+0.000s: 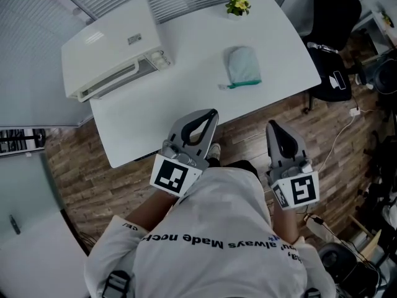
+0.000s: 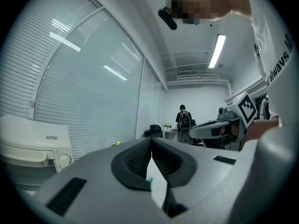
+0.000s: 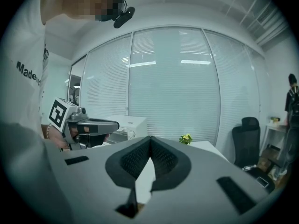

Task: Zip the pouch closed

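Light teal soft fabric pouch (image 1: 242,64) with a darker green zipper edge is lying flat on the white rectangular table (image 1: 186,73), zipper edge facing the person. Neither tool is touching it. Whether the zipper is open or closed is too small to tell.

Left gripper (image 1: 213,113), grey with a black-and-white marker cube, is hovering over the table's near edge, and the pouch is sitting at about 1 o'clock from its tip, apart from it. Its jaws are pressing together tip to tip in the left gripper view, with nothing between them.

Right gripper (image 1: 272,125), same build, is hanging just off the table's near edge over the brown wood-plank floor (image 1: 74,166), and the pouch is sitting at about 11 o'clock from its tip. Its jaws are also meeting at the tips in the right gripper view, holding nothing.

White boxy appliance (image 1: 111,48) with front knobs is sitting on the table at 9 o'clock from the pouch. Small potted plant with yellow flowers (image 1: 237,5) is standing at 12 o'clock from the pouch, near the far edge. Black office chair (image 1: 332,17) is standing off the table at 2 o'clock from the pouch. The person's white printed shirt (image 1: 223,241) is filling the bottom of the head view.
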The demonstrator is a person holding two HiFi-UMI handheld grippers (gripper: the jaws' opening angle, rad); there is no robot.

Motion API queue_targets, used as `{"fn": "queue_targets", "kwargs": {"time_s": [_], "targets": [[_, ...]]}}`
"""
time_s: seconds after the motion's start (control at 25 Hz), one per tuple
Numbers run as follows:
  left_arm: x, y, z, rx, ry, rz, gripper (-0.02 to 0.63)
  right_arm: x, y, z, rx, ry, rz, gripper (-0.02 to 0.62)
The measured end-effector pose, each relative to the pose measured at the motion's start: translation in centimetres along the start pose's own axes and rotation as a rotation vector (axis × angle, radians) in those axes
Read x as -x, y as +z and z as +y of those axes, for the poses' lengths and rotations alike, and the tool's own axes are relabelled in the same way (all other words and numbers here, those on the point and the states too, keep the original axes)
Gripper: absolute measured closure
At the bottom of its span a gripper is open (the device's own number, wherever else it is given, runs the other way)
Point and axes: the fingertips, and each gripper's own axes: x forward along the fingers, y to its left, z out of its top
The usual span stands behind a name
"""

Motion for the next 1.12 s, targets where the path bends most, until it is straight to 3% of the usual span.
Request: {"fn": "queue_targets", "kwargs": {"time_s": [0.28, 0.44, 1.12], "targets": [[-3.2, -2.7, 1.1, 0.007, -0.037, 0.055, 0.586, -2.4, -1.4, -2.6, -0.001, -0.029, 0.022, 0.588], [-5.1, -5.5, 2.0, -0.034, -0.054, 0.124, 0.586, -3.9, -2.8, -3.9, 0.0, -0.039, 0.046, 0.588], [-10.3, -18.9, 5.6, -0.158, -0.115, 0.435, 0.586, -13.4, -14.5, -4.9, 0.038, -0.033, 0.24, 0.588]]}}
